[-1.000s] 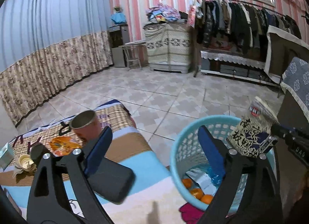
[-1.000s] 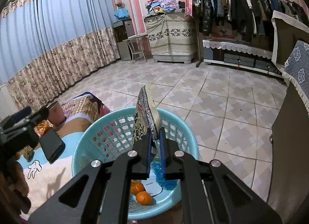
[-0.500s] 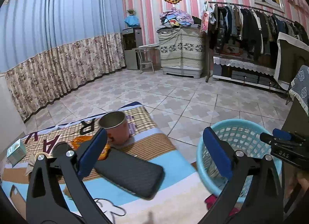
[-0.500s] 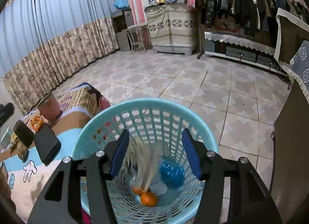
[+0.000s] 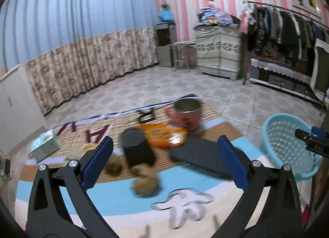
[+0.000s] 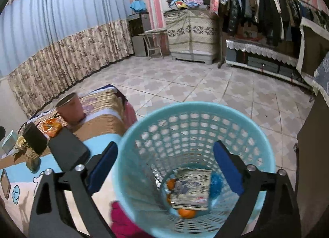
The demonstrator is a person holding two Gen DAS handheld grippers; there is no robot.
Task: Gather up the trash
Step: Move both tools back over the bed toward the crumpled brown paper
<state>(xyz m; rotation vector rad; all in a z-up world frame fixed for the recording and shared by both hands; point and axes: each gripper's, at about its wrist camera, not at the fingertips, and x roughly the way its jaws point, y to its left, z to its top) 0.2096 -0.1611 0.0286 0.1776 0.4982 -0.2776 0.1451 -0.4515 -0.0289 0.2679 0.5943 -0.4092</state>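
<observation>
Dim indoor light, motion-blurred, fisheye-warped.

Low table draped in a striped cartoon-print cloth [image 5: 115, 201] of tan, blue and cream bands. Near its far edge: pink cup with metal rim [image 5: 187, 112], just beside an orange snack wrapper [image 5: 162, 135]. Toward the middle: black rectangular box [image 5: 137, 149] and flat dark pouch [image 5: 203, 155]. By the left edge: small pale-green carton [image 5: 44, 142]. Nearer the front: blurred tan nutshell-like scraps [image 5: 144, 180]. On the tiled floor [image 6: 185, 86], off the table's right edge: light-blue perforated plastic basket [image 6: 197, 114].
</observation>
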